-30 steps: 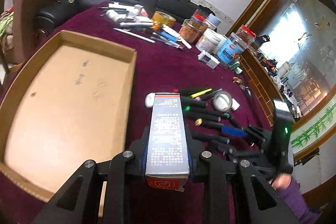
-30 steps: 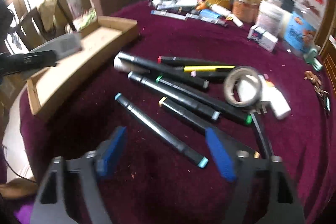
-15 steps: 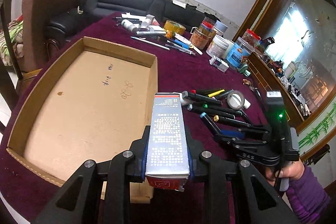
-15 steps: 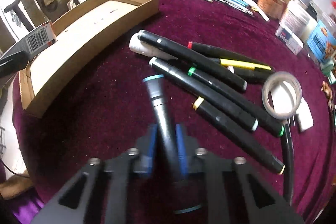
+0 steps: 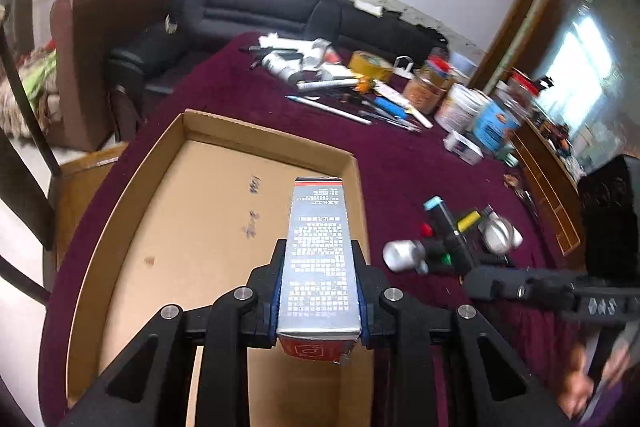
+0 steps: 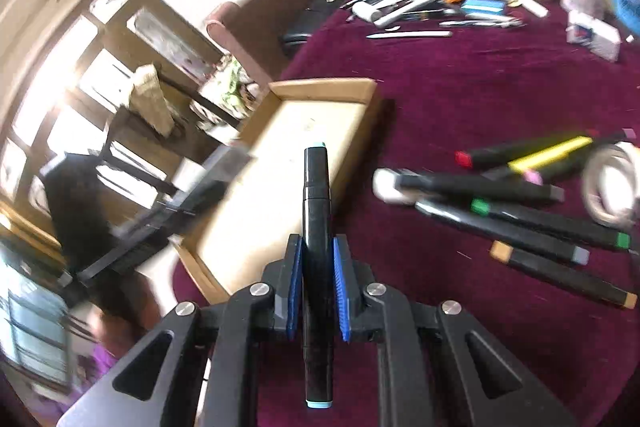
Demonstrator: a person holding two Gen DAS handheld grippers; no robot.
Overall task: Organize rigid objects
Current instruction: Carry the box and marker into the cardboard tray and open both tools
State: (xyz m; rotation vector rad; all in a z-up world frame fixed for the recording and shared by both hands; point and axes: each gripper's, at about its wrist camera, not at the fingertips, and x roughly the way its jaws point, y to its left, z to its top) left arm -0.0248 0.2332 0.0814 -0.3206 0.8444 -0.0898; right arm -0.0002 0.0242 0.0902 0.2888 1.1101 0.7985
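One cardboard tray (image 5: 256,143) lies on the counter (image 5: 400,163), which is covered in a dark red cloth. The left tool (image 5: 320,291) is clamped on one grey carton (image 5: 318,251) printed with small text and holds it above the tray's near right part. The right tool (image 6: 318,287) grips one black marker with light-blue caps (image 6: 317,211), pads pressed to both its sides, its far end over the tray's near edge.

Loose markers (image 6: 520,203) lie in a heap on the cloth to the right of the tray: about six black barrels can be counted in the right wrist view, with red, yellow, pink, green, grey and tan ends. One white capped tube (image 6: 386,185) lies against their left ends, and one roll of clear tape (image 6: 610,187) sits at their right. Pens, jars and one brown tape roll (image 5: 370,65) crowd the counter's far edge.

A second ago the right tool stood wide apart over the blue-capped marker on the cloth; now it holds that marker lifted clear. The carton, which was over the cloth beside the tray, is now over the tray.
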